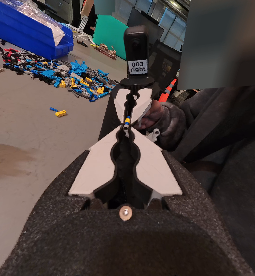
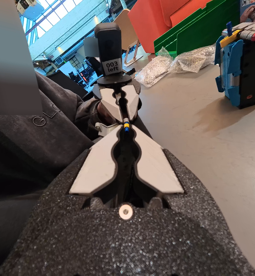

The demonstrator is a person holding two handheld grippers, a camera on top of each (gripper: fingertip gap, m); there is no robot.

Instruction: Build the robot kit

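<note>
The two grippers meet tip to tip above the grey table [image 1: 34, 134]. My left gripper [image 1: 126, 129] is shut on a small grey connector piece [image 1: 126, 127]. My right gripper [image 2: 126, 128] is shut on a thin blue pin with a yellow collar [image 2: 126, 125]. The pin's end touches the grey connector [image 2: 125, 120], seemingly end to end. In the left wrist view the right gripper [image 1: 127, 121] faces me with the blue and yellow pin [image 1: 127, 120]. In the right wrist view the left gripper [image 2: 125, 119] faces me. A person's hands and dark sleeves are behind both.
A pile of blue, black, yellow and grey building pieces [image 1: 56, 74] lies at the back left by a blue bin [image 1: 34, 34]. A loose yellow piece [image 1: 60, 113] lies nearer. A partly built blue and black model [image 2: 240, 71], plastic bags [image 2: 176, 64] and a green bin [image 2: 198, 29] stand on the right. Both grippers' tips are close together, under 4 cm apart.
</note>
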